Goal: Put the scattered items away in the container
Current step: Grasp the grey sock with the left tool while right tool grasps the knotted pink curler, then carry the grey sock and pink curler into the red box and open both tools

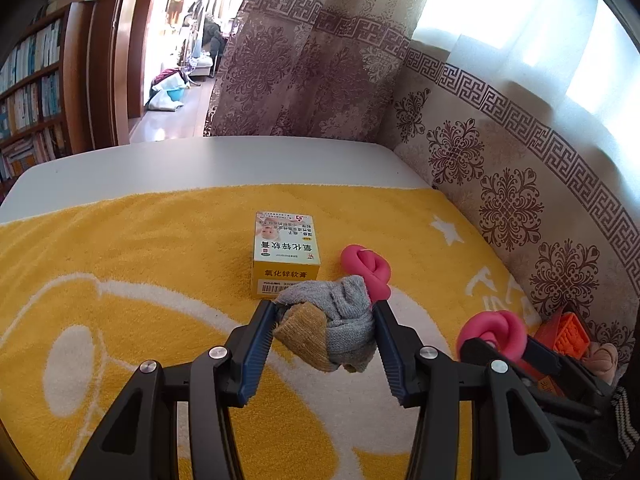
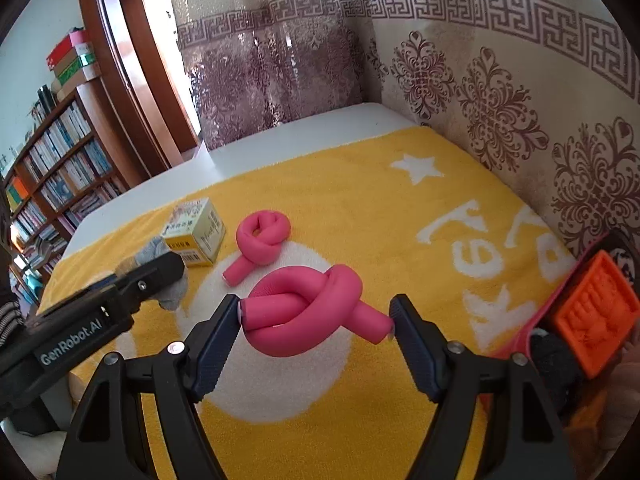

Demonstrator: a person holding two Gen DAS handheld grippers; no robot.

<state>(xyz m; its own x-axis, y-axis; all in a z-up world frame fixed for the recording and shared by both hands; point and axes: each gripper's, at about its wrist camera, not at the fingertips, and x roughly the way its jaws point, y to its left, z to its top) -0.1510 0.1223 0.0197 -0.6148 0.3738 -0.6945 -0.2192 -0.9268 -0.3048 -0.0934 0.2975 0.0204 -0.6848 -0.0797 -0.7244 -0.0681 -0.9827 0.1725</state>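
Note:
My left gripper (image 1: 325,312) is shut on a rolled sock bundle (image 1: 344,322), grey with a mustard toe, and holds it just above the yellow towel (image 1: 140,248). My right gripper (image 2: 315,308) is shut on a pink knotted foam tube (image 2: 304,320), one pad at each end of it. A second pink knotted tube (image 2: 260,240) lies on the towel beside a small yellow medicine box (image 2: 196,232). The container (image 2: 536,324), red-rimmed, sits at the right edge with an orange moulded piece (image 2: 596,316) and dark items inside. In the left wrist view, the right gripper (image 1: 502,350) shows at the right.
The towel covers a white table (image 1: 200,160). A patterned curtain (image 1: 520,184) hangs close along the table's right and far sides. Beyond the left side are a bookshelf (image 2: 60,168) and a wooden door frame. The left gripper's body (image 2: 120,300) crosses the right wrist view's left side.

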